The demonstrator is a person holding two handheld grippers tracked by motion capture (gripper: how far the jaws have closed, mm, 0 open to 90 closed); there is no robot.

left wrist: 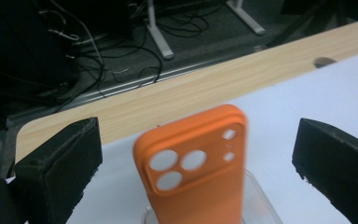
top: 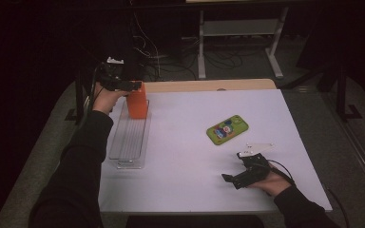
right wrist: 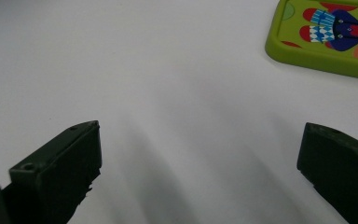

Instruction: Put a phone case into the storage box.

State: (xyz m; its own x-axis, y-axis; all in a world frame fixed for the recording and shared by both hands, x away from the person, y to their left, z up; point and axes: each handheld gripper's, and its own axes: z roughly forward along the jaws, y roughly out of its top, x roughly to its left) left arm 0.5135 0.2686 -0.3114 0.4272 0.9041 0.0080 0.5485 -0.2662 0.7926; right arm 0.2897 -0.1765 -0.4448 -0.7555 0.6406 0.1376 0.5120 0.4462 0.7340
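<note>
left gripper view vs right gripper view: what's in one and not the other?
Left gripper view: the orange phone case standing upright in the clear rack, between the open jaws of the left tool, plus the wooden table edge and floor cables. Right gripper view: the green phone case lying flat, beyond the open right tool. Both: the white table top.

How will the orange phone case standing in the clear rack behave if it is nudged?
The orange phone case stands upright on a narrow edge in the clear rack, so it probably tips easily. It looks thin and hollow, likely light and slightly flexible. The left gripper has open jaws either side.
</note>
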